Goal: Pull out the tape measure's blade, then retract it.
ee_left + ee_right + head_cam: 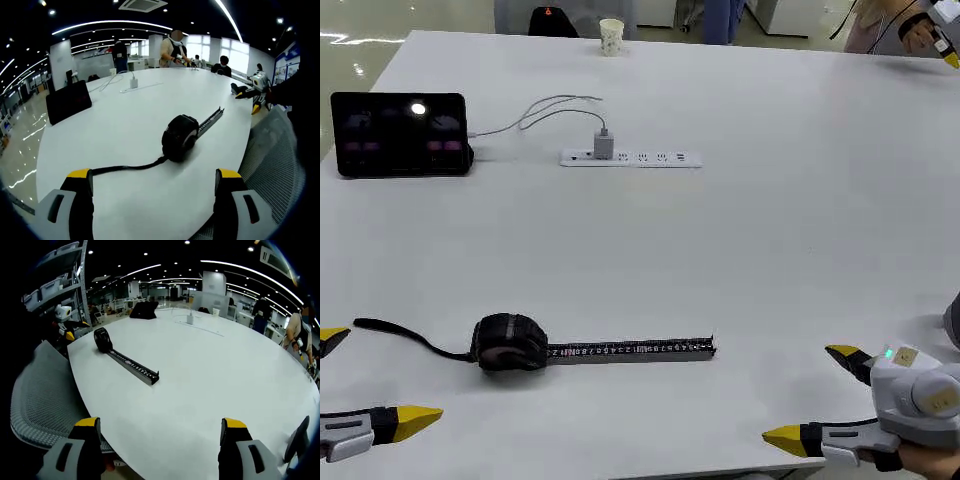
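A black tape measure (510,343) lies on the white table (720,230) near its front edge, its blade (632,349) drawn out to the right and its wrist strap (400,335) trailing left. In the left gripper view the tape measure (181,136) rests ahead of the open left gripper (152,187), strap (127,168) pointing toward it. My left gripper (365,385) hovers at the lower left, apart from the strap. The right gripper (820,395) stands open at the lower right, holding nothing. From the right gripper (157,432) the blade (134,367) and the case (102,339) lie well ahead.
A dark tablet (400,133) stands at the back left. A white power strip (632,157) with a plugged charger and cable lies mid-table. A paper cup (611,36) sits at the far edge. A mesh chair seat (42,395) is beside the table's near edge.
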{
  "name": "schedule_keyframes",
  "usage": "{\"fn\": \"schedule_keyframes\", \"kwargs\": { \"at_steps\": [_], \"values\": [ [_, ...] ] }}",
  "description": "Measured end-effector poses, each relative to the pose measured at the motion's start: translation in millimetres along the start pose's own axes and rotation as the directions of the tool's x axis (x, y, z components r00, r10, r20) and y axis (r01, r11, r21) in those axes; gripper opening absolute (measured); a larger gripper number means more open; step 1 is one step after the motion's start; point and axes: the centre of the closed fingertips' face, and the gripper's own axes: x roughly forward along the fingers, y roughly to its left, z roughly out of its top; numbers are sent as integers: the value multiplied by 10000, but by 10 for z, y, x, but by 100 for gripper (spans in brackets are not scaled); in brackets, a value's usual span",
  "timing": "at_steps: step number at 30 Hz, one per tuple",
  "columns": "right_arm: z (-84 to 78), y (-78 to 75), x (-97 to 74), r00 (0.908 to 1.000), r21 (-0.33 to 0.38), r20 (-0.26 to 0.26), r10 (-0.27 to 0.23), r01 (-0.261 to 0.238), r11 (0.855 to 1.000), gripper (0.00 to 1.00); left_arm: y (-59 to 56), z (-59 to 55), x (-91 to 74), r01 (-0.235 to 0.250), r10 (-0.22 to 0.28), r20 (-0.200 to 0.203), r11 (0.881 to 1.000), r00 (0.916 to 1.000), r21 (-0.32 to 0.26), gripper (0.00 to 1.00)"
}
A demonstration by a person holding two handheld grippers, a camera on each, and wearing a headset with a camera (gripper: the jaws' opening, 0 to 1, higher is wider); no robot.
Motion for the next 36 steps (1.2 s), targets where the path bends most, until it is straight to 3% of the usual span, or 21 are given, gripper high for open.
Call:
{"fn": "schedule_keyframes", "kwargs": {
  "at_steps": [1,2,3,8,16,22,25,29,31,36],
  "values": [
    [-1,-1,-1,10000,-20,-41,14,-14,10000,99,-64,85,2,364,-349,465,9989,9983,-304,99],
    [3,-4,-3,10000,-52,-31,4,-4,10000,99,-32,112,-7,232,-222,597,9996,9980,-163,99],
    [14,-6,-10,10000,-68,-20,-19,19,10000,99,15,88,-3,-32,34,395,10000,9992,-63,99],
    [19,-1,-29,9998,31,-189,88,-87,10000,99,41,103,12,-104,106,255,9999,9996,-103,99],
    [45,-36,-42,9993,-288,-343,136,-146,9995,99,53,127,34,-80,84,286,9998,9996,-157,99],
    [70,-54,-46,9981,-364,-527,325,-345,9987,99,51,179,39,-320,326,264,9992,9991,-229,99],
    [103,-76,-39,9980,-581,-511,365,-394,9975,99,-6,174,79,-282,284,129,9995,9995,-159,99],
    [128,-99,-14,9964,-865,-707,463,-524,9949,99,-169,221,156,52,-53,135,10000,9999,63,99],
    [146,-102,-6,9953,-979,-805,543,-621,9933,99,-222,186,206,-70,73,-272,9999,9996,120,99],
    [186,-117,15,9929,-1337,-967,695,-821,9876,99,-408,211,292,74,-78,-296,9999,9995,-143,99]
  ]
}}
